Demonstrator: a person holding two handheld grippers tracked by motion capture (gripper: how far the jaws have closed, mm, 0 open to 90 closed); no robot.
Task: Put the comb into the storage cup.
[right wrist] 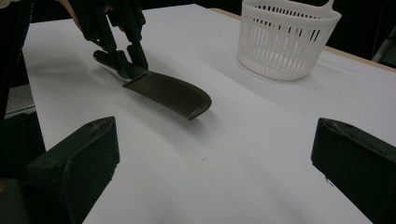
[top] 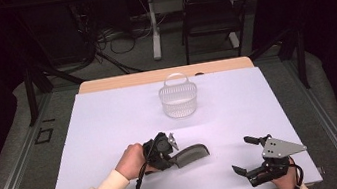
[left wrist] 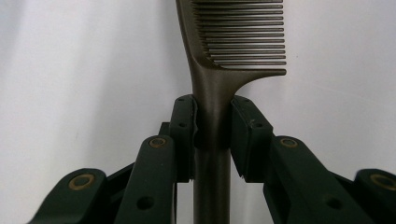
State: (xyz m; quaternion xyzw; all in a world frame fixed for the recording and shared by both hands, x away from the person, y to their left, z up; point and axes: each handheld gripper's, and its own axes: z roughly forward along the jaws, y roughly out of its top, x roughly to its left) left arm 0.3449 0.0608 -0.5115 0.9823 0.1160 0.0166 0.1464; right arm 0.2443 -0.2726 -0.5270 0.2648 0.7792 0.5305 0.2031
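Left gripper point(left wrist: 213, 123): clamped on the handle of the dark comb point(left wrist: 219, 88), one pad on each side of the neck just below the teeth; in the high view it sits at the near-left of the counter point(top: 108, 113) with the person's hand point(top: 131, 161) behind it.
Comb: lies low over the white counter, teeth end pointing toward the right gripper; the right gripper view shows its far end a little off the surface, with a shadow beneath, so it looks to be just lifted or about to be.
Right gripper point(top: 252, 153): jaws spread wide with nothing between them, resting near the front right edge, well apart from the comb.
Basket point(top: 179, 99): white slotted basket with a loop handle, upright at the far middle of the counter, nothing visible inside it from here.
Step in hand: the grasp on the comb looks made.
Next move: probably carry the comb up and away toward the basket, tip it clear of the rim and handle, then let go.
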